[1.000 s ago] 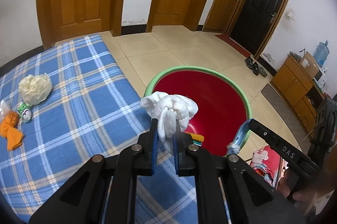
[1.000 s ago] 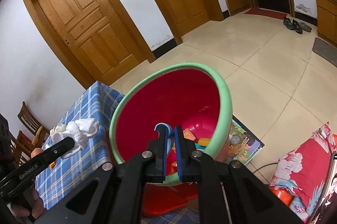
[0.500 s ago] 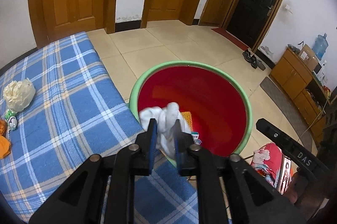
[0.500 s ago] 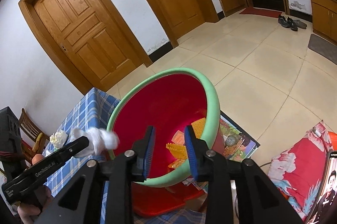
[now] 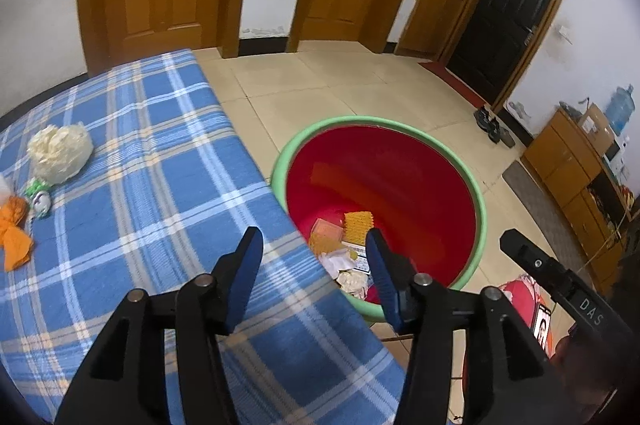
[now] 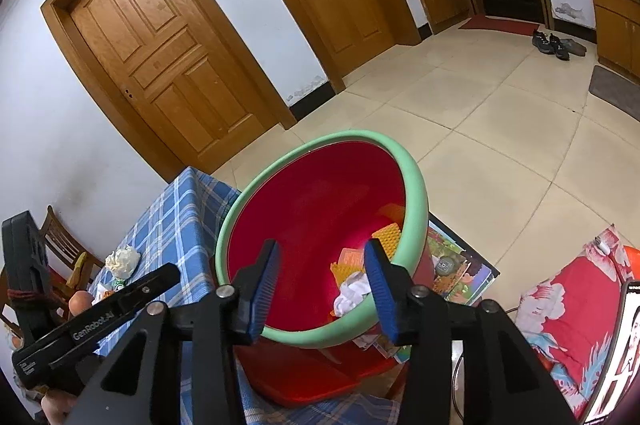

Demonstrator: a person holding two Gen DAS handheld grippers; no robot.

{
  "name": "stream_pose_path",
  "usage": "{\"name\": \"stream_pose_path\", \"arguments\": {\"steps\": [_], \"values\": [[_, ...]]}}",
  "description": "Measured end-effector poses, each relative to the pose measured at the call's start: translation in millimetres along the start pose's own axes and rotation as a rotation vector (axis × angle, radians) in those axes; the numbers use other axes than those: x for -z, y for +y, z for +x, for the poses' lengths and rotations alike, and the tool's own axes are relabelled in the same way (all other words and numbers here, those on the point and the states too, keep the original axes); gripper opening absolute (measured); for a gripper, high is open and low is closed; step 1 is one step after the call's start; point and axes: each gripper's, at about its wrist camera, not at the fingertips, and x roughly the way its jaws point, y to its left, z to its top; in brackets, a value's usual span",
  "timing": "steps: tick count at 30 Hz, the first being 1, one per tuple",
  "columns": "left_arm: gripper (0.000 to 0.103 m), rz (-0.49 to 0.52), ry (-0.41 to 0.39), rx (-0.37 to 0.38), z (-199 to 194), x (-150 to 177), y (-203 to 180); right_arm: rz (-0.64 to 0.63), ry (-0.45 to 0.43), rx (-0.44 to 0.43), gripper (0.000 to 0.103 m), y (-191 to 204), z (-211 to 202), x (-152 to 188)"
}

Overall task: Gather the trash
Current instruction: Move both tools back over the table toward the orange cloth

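Red inside and green at the rim, the bin (image 5: 476,193) stood just beside the blue-checked tablecloth (image 5: 152,193) in the left wrist view. The left gripper (image 5: 312,241) hung wide open and empty above the cloth's edge. Crumpled white trash (image 5: 348,269) and yellow scraps (image 5: 358,225) lay in the bin's bottom; a cream paper wad (image 5: 60,153) and orange paper (image 5: 14,233) sat on the cloth.

From the right wrist, the right gripper (image 6: 322,257) was likewise spread wide, holding nothing, over the bin (image 6: 416,201), where white trash (image 6: 352,291) lay.
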Motion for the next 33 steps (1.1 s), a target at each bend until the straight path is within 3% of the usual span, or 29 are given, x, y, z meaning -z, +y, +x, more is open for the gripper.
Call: {"name": "stream_pose_path", "arguments": {"steps": [9, 19, 33], "values": [[0.066, -0.063, -0.051, -0.063, -25.5, 3.8, 26.8, -0.015, 0.016, -0.018, 0.057, 12.9, -2.0, 7.2], [0.069, -0.122, -0.112, -0.131, -56.2, 10.0, 63.4, -0.064, 0.030, -0.037, 0.086, 38.4, -7.2, 14.5], [0.070, -0.235, -0.174, -0.257, -100.9, 26.0, 137.6, -0.124, 0.046, -0.077, 0.091, 77.9, -7.8, 26.4]]}}
